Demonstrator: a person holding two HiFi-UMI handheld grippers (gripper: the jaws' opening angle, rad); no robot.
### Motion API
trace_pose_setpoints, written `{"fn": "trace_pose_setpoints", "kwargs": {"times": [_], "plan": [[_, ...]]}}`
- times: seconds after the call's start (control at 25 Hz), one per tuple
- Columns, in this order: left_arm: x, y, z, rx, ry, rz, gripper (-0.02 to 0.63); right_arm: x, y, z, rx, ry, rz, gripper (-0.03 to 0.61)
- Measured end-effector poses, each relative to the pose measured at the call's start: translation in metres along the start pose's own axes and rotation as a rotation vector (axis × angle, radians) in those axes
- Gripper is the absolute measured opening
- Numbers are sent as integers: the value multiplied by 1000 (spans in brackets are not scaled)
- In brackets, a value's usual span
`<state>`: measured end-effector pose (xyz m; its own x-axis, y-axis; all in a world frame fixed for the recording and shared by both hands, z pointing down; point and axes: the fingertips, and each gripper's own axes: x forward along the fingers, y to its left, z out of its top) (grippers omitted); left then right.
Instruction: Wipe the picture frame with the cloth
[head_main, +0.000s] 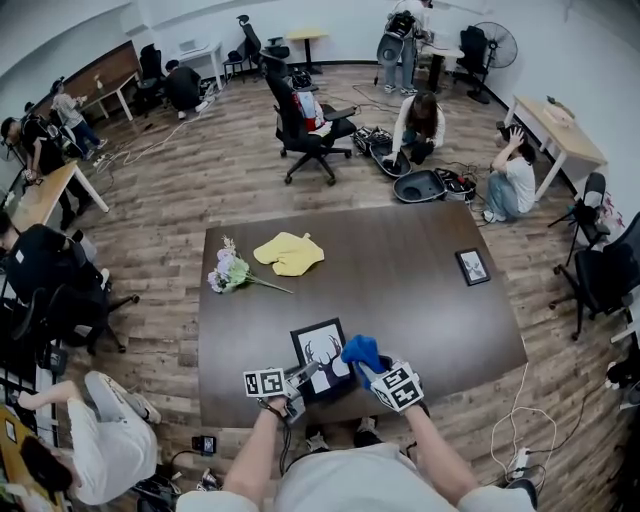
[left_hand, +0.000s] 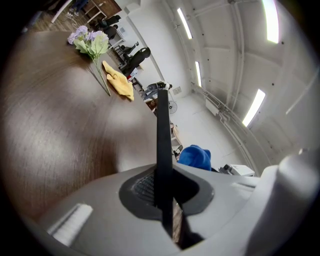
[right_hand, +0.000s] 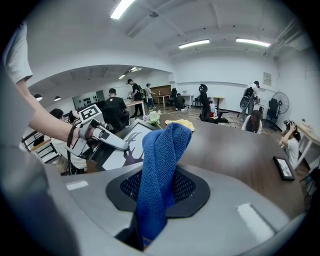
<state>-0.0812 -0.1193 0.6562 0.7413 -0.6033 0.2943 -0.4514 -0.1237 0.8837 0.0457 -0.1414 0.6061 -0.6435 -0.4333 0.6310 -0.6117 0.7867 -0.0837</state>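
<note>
Left tongs (head_main: 300, 378) clenched on the picture frame (head_main: 322, 358) at its left edge, propping it tilted at the near edge of the desk (head_main: 420, 290). Right tongs (head_main: 372, 368) clamped on the blue cloth (head_main: 361, 350), bunched upright between the jaws. Frame lies just left of the right tongs, face toward them, long side running away from the person. Cloth-to-glass contact: cannot tell. Judged: right hand wipes, sweeping leftward across the face.

We observed the picture frame (head_main: 322, 352), black-bordered with a white antlered-deer print, tilted up at the near edge of the table (head_main: 400, 290), its edge clamped in the left gripper (head_main: 303, 375). The blue terry cloth (head_main: 361, 350) stood bunched upright in the right gripper (head_main: 372, 372), just beside the frame.
</note>
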Motion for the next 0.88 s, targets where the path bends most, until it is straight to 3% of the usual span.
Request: {"fn": "trace_pose_setpoints", "kwargs": {"times": [0.88], "plan": [[4, -8, -7, 24, 22, -11, 75, -9, 4, -9, 28, -16, -5, 83]]}}
